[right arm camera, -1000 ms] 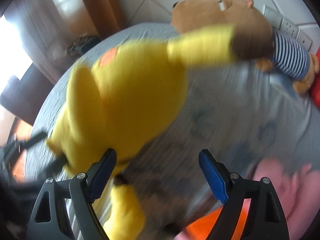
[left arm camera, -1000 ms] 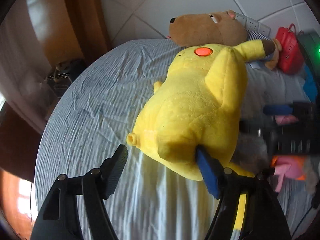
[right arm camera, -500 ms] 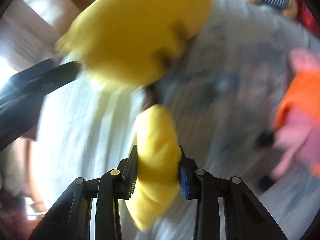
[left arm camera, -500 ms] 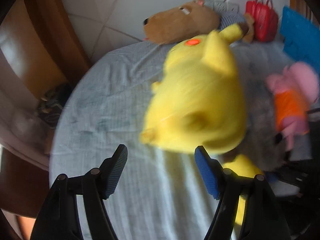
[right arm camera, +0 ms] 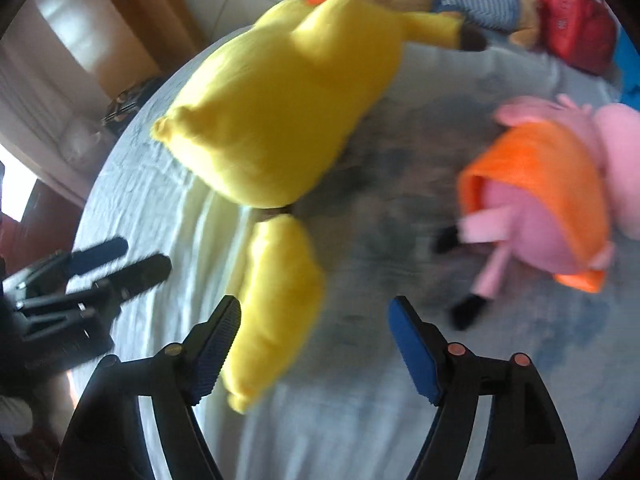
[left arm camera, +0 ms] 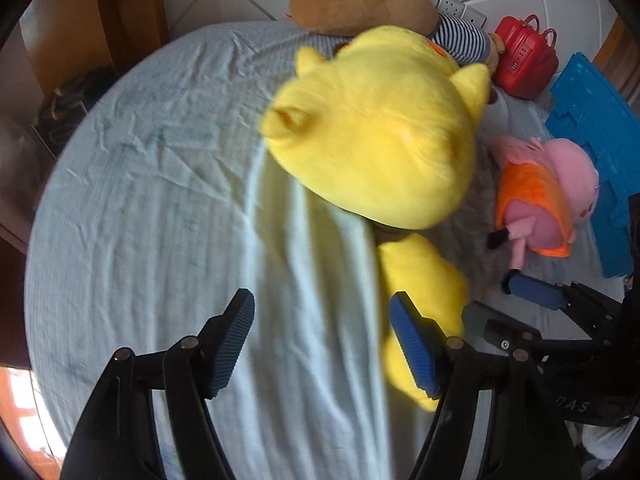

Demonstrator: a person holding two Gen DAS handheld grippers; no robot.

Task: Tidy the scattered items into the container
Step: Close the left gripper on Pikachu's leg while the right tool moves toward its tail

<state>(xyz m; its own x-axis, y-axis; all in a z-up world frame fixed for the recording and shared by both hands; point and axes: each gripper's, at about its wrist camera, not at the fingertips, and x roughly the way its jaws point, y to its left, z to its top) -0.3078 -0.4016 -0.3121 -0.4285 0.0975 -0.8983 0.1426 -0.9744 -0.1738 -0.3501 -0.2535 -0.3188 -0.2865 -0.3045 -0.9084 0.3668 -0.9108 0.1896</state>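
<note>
Three plush toys are seen on the wrinkled pale-blue bed (left arm camera: 152,184): one yellow plush (left arm camera: 380,128), one brown bear (left arm camera: 360,4) and one pink pig (left arm camera: 548,196). The yellow plush lies mid-bed, its long axis running near to far, tail nearest. Both the left hand-held gripper (left arm camera: 322,344) and the right hand-held gripper (right arm camera: 314,344) are held apart, empty.

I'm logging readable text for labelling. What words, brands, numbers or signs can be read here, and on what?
"DAS": pale letters on the black body of the right gripper, at the lower right edge of the left wrist view; anything before them is cut off.
Red case: small marks on its front, too small to read.
Yellow plush, pink plush, brown plush: no text visible.
</note>
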